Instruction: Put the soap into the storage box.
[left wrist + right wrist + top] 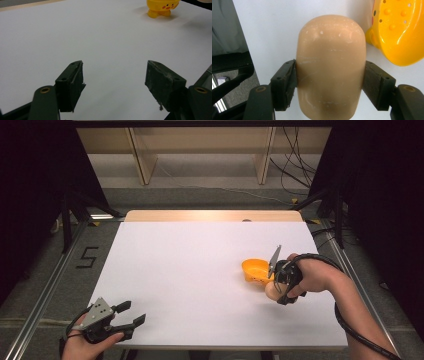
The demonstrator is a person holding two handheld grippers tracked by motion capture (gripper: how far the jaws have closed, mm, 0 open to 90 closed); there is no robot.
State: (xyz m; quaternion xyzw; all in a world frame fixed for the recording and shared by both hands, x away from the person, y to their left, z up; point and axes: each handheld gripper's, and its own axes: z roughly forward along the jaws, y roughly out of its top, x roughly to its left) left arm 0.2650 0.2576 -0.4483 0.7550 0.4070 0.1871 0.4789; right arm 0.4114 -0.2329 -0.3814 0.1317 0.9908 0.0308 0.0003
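A yellow perforated bowl (pixel 255 270) with a duck face and little feet stands on the right half of the white table; it also shows far off in the left gripper view as the yellow bowl (pixel 163 7). My right gripper (pixel 276 290) is just beside it, shut on a beige rounded soap-like block (pixel 330 67) (pixel 271 291), with the yellow bowl (pixel 404 32) close at its right. My left gripper (pixel 131 314) rests open at the table's front left corner, nothing between its jaws (pixel 113 82).
The white table top (pixel 190 270) is bordered by a wooden strip (pixel 212 215) at the far edge. Metal frame rails run along both sides, and cables lie on the floor at the back right. A "5" mark (pixel 88 257) is on the floor at left.
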